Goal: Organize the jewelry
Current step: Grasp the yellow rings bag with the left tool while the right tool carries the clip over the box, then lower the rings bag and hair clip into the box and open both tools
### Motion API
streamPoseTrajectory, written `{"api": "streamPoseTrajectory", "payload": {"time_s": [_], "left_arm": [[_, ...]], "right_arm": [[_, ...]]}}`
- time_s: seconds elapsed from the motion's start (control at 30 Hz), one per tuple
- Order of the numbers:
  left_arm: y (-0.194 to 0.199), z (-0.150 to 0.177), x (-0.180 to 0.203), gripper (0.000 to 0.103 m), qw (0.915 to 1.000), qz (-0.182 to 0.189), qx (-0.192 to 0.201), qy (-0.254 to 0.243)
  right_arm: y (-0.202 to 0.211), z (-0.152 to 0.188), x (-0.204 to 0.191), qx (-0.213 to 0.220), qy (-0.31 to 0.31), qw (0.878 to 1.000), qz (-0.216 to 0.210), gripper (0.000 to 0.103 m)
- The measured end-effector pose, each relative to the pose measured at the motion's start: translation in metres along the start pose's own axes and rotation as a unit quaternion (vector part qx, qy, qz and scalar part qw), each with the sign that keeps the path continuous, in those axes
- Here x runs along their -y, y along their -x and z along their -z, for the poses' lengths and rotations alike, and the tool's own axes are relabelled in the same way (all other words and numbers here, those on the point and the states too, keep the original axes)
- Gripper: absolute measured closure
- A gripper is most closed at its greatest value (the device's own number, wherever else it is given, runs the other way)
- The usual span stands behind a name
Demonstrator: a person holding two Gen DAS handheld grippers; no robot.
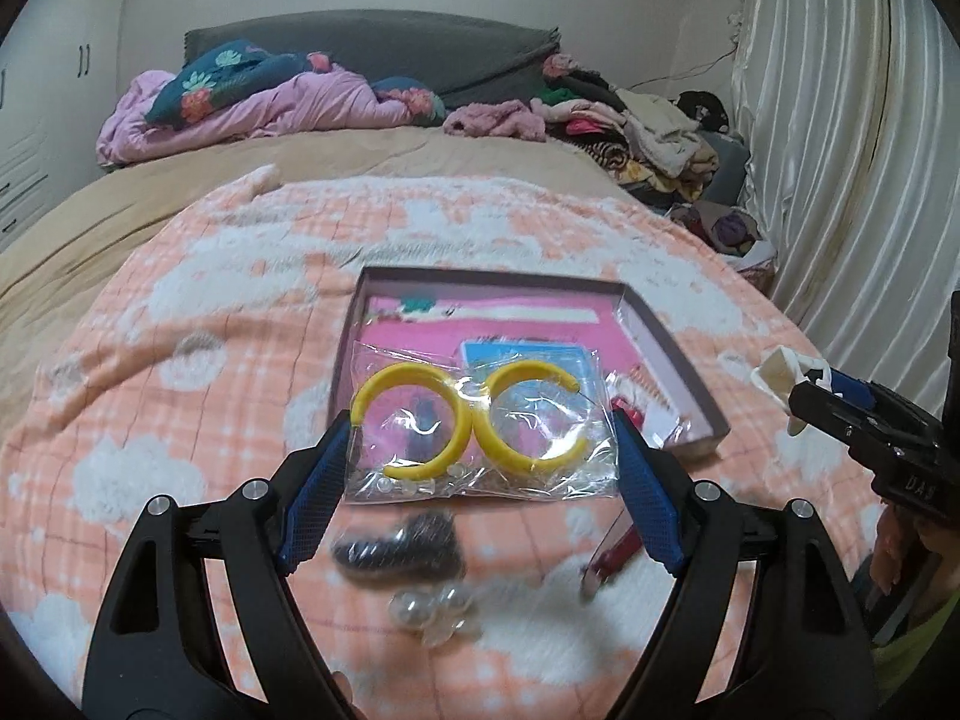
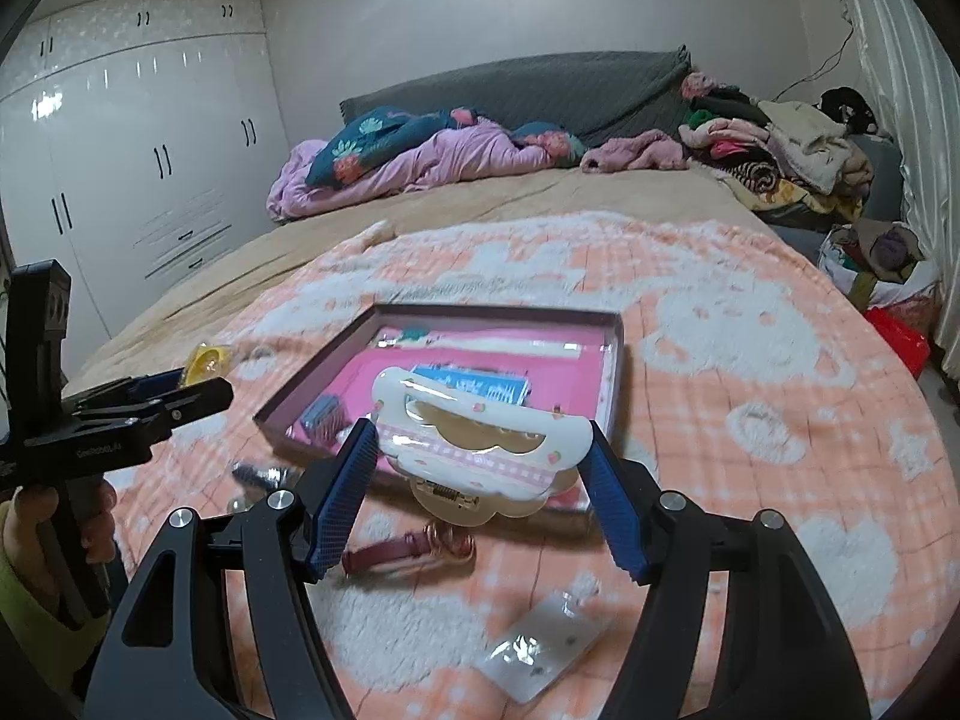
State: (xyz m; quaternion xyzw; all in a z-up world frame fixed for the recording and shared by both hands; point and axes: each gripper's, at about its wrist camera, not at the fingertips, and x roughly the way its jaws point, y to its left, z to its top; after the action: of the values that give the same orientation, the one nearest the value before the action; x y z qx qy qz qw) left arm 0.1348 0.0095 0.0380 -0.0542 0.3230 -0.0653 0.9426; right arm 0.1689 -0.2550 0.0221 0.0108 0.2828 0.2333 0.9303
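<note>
Bedspread (image 1: 180, 312) carries an open box (image 1: 672, 336); left tongs (image 1: 483, 450) grip bagged earrings (image 1: 474, 420), right tongs (image 2: 480, 456) a hair claw (image 2: 480, 450) (both aloft); next, lower into box.

White lettering marks the side of each black gripper body, but it is too small and blurred to read. On the right gripper (image 1: 780, 381), seen from the left wrist camera, only "DA" shows. On the left gripper (image 2: 207, 381), the print is illegible. Nothing else carries legible text.
</note>
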Motion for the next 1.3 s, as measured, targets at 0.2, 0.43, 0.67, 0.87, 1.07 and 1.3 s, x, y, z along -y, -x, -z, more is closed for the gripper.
{"api": "streamPoseTrajectory", "payload": {"time_s": [0.2, 0.43, 0.67, 0.87, 1.07, 1.3], "left_arm": [[-0.013, -0.015, 0.014, 0.029, 0.9998, 0.016, 0.005, -0.004], [-0.033, -0.023, 0.022, 0.029, 0.9998, 0.019, 0.005, -0.006], [-0.055, -0.027, 0.026, 0.029, 0.9997, 0.023, -0.01, -0.005], [-0.071, -0.023, 0.029, 0.029, 0.9992, 0.03, -0.026, -0.01], [-0.087, -0.013, 0.034, 0.029, 0.9979, 0.041, -0.046, -0.022], [-0.103, -0.004, 0.037, 0.029, 0.9961, 0.048, -0.067, -0.034]], "right_arm": [[-0.001, -0.015, 0.004, 0.012, 0.003, 1.0, 0.01, 0.036], [-0.01, -0.028, 0.011, 0.018, -0.002, 1.0, 0.019, 0.036], [-0.02, -0.038, 0.019, 0.017, -0.004, 1.0, 0.023, 0.036], [-0.028, -0.044, 0.025, 0.015, -0.005, 0.999, 0.029, 0.036], [-0.044, -0.049, 0.03, 0.004, -0.007, 0.999, 0.031, 0.036], [-0.065, -0.056, 0.036, -0.008, -0.007, 0.999, 0.034, 0.036]]}}
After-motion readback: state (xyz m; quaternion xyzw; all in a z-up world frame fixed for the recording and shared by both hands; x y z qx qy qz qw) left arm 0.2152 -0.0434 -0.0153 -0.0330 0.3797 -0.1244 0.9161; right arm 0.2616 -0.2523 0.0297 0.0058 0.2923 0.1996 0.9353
